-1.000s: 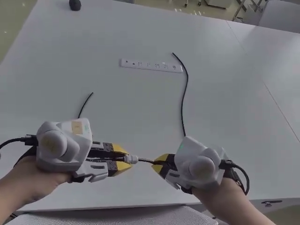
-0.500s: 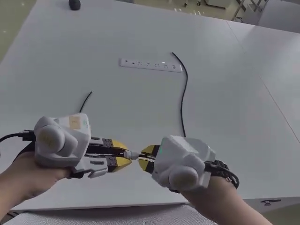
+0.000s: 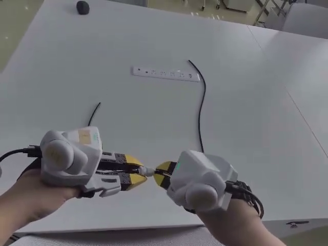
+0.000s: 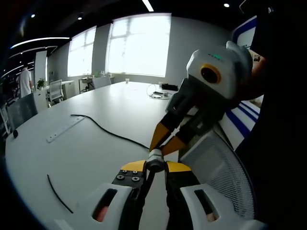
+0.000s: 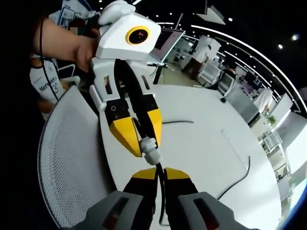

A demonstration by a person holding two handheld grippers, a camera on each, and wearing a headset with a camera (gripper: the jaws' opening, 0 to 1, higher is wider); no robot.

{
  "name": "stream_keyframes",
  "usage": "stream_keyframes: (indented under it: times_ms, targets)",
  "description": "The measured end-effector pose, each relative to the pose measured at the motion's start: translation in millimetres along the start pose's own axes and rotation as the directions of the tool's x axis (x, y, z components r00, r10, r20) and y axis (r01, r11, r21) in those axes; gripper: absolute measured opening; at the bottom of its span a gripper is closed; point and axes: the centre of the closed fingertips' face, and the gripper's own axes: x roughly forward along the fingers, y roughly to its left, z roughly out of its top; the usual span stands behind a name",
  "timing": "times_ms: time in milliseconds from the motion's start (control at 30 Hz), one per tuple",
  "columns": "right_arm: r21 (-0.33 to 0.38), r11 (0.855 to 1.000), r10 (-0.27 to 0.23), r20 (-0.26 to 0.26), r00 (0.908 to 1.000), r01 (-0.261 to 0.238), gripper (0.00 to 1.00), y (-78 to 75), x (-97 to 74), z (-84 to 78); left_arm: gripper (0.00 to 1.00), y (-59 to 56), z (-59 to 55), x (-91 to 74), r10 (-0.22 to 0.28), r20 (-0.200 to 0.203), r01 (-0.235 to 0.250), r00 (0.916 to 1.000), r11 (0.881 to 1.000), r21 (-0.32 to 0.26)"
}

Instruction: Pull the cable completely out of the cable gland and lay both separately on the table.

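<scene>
**A:** Jaws first. The left gripper has its jaws pinching the white cable gland. The right gripper has its jaws pressed together on the black cable, right below the gland.

**B:** Where is that over the table?

**A:** Held above the near edge, at about 6 o'clock in the head view. The left gripper comes in from 9 o'clock and the right from 4. The power strip lies up at 12.

**B:** What has changed?

**A:** A second ago a short run of bare cable showed between the gland and the right tips. The right gripper has since closed in, and its tips now sit just beside the gland.

**B:** Meaning?

**A:** I'd judge it a fresh hold close in, ready for another pull. The cable is threaded through the gland, so nothing is separated or laid down yet.
</scene>
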Motion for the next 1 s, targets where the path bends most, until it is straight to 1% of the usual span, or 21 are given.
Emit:
stream_keyframes:
  times_ms: [167,233,367,400,533,767,833,1000]
  targets:
    - [0.054,0.999,0.006,0.001,1.0000,-0.006,0.00,-1.3,-0.4,-2.3,0.15,0.1,1.3,0.3,-0.001,-0.001,0.001,1.0000,1.000,0.006]
    - [0.068,0.998,-0.003,-0.001,1.0000,0.003,0.00,-3.4,-1.0,-4.5,0.15,0.7,2.5,-0.3,0.002,0.001,-0.002,1.0000,1.000,0.008]
    - [0.116,0.993,-0.012,-0.014,0.9998,0.013,0.00,-7.8,-1.6,-13.3,0.15,1.9,2.9,-1.5,0.005,0.000,-0.005,1.0000,1.000,0.011]
    - [0.139,0.990,-0.009,-0.022,0.9997,0.012,0.00,-8.5,-1.6,-17.0,0.15,2.1,3.0,-1.8,0.005,0.000,-0.005,1.0000,1.000,0.010]
    - [0.175,0.984,-0.018,-0.034,0.9993,0.024,0.00,-13.4,-2.3,-26.0,0.15,2.9,2.8,-2.2,0.005,0.001,-0.005,1.0000,1.000,0.007]
    - [0.242,0.969,-0.033,-0.074,0.9967,0.050,0.00,-21.9,-1.1,-48.9,0.15,1.3,3.5,-0.4,0.002,0.001,-0.002,1.0000,1.000,0.006]
    - [0.268,0.962,-0.033,-0.083,0.9960,0.054,0.00,-23.2,-1.3,-54.3,0.15,0.8,3.9,0.3,0.001,0.003,-0.001,1.0000,1.000,0.004]
    - [0.277,0.959,-0.031,-0.089,0.9956,0.054,0.00,-21.0,-1.6,-58.4,0.15,-1.2,2.6,2.9,-0.002,0.001,0.002,1.0000,1.000,0.001]
